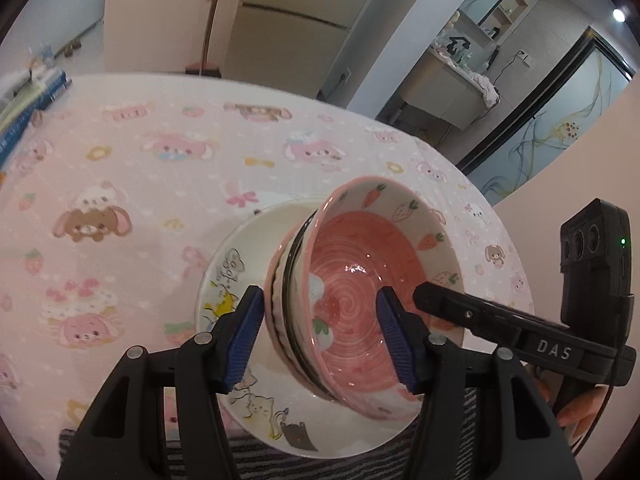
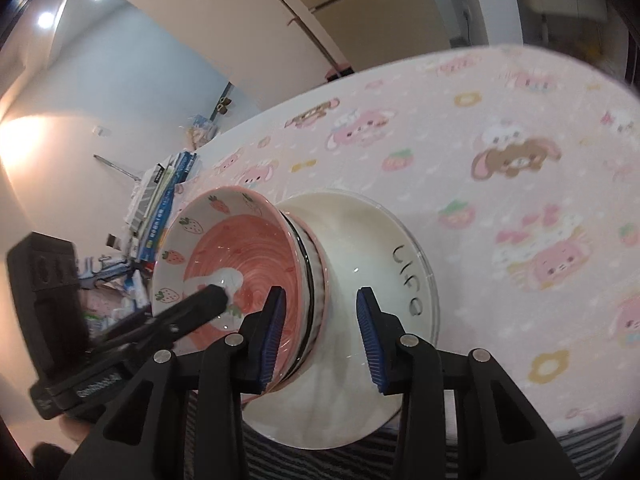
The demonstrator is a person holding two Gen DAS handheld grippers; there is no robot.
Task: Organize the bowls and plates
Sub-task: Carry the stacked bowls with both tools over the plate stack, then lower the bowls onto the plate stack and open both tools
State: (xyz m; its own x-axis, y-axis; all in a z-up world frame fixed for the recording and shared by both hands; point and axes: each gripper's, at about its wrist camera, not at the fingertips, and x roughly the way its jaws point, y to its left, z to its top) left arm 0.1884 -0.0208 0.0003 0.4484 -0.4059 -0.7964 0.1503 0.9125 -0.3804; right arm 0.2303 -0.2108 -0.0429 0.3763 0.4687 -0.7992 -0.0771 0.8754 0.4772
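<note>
A pink bowl (image 1: 360,280) (image 2: 248,248) with strawberry and carrot drawings is nested in other bowls, one of them dark-rimmed. The stack leans over a white plate (image 1: 224,280) (image 2: 380,240) with cat drawings; whether it touches the plate is hidden. My left gripper (image 1: 320,336) is shut on the stack's wall, one blue pad outside and one inside the pink bowl. On the opposite side my right gripper (image 2: 322,332) is shut on the wall the same way. Each view shows a finger of the other gripper (image 1: 460,308) (image 2: 200,304) reaching into the bowl.
The table wears a pink cartoon-print cloth (image 1: 140,160) (image 2: 480,140). Books (image 1: 32,112) (image 2: 160,200) lie stacked at its far end. A grey striped fabric (image 1: 280,464) (image 2: 580,440) runs along the near edge, and the plate's rim overlaps it.
</note>
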